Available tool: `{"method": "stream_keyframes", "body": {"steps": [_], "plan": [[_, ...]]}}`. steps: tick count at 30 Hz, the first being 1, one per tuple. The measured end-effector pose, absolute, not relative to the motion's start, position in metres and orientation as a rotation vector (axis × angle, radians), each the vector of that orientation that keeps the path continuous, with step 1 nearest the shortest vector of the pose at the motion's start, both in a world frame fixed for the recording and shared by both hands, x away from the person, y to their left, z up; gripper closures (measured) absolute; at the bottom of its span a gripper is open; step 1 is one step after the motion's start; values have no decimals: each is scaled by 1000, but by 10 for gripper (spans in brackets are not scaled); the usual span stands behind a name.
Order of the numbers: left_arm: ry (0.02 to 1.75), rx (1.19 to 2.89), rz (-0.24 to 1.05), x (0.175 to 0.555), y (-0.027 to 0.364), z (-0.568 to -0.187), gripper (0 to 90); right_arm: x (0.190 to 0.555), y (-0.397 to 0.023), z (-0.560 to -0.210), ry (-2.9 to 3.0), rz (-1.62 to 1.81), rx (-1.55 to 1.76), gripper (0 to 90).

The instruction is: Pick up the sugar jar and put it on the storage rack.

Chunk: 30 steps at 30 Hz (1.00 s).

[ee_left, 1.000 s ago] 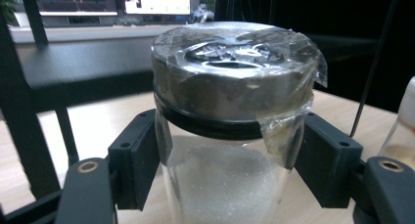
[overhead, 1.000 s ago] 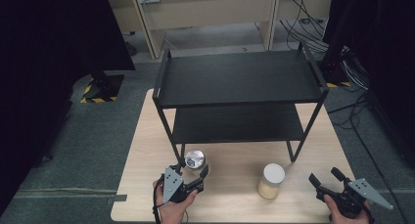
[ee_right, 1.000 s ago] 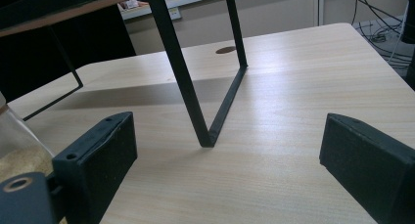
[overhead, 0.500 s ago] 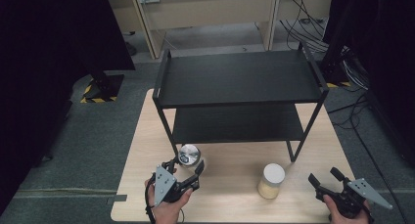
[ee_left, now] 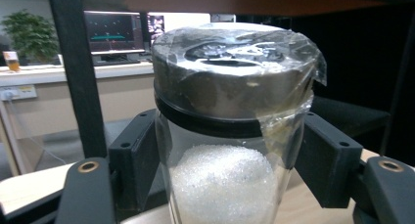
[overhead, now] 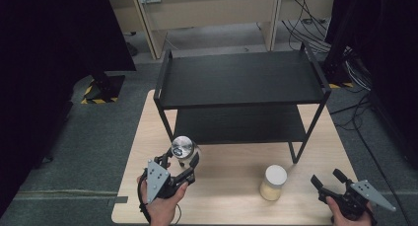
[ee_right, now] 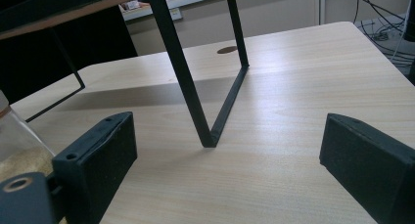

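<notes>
While the black two-tier shelf (overhead: 241, 88) stood at the back of the wooden table (overhead: 226, 206), we judged the lifting step under way: our left gripper (overhead: 183, 159) clamped the metal-lidded jar (overhead: 182, 147) before the shelf's left front leg. Our right gripper (overhead: 326, 180) waited unclenched. Next came raising the jar onto a tier.

Shelf rack (overhead: 241, 83) on table (overhead: 231, 206), toward far edge. Silver-lidded jar (overhead: 183, 147) before rack's left leg. White-lidded jar (overhead: 273, 182) right of it, near front edge.
</notes>
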State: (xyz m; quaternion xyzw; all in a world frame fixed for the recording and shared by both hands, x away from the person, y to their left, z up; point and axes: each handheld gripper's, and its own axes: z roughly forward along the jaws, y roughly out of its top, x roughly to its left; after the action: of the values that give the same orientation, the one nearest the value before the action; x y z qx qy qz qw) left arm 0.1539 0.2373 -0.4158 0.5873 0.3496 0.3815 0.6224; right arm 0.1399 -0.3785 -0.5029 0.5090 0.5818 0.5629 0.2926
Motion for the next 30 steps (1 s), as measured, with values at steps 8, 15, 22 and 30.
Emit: {"method": "stream_keyframes", "body": {"steps": [8,15,22,30], "plan": [[814,1370,924,152,227,-390,311,140,-379,-503,1549,1500,1355,72],[816,1398,950,153,221,-370,311,140,-379,-503,1549,1503,1358,72],[803,1396,961,152,222,-359,311,140,-379,-503,1548,1505,1359,72],[804,1379,977,152,223,-338,311,140,-379,-503,1549,1503,1359,72]]}}
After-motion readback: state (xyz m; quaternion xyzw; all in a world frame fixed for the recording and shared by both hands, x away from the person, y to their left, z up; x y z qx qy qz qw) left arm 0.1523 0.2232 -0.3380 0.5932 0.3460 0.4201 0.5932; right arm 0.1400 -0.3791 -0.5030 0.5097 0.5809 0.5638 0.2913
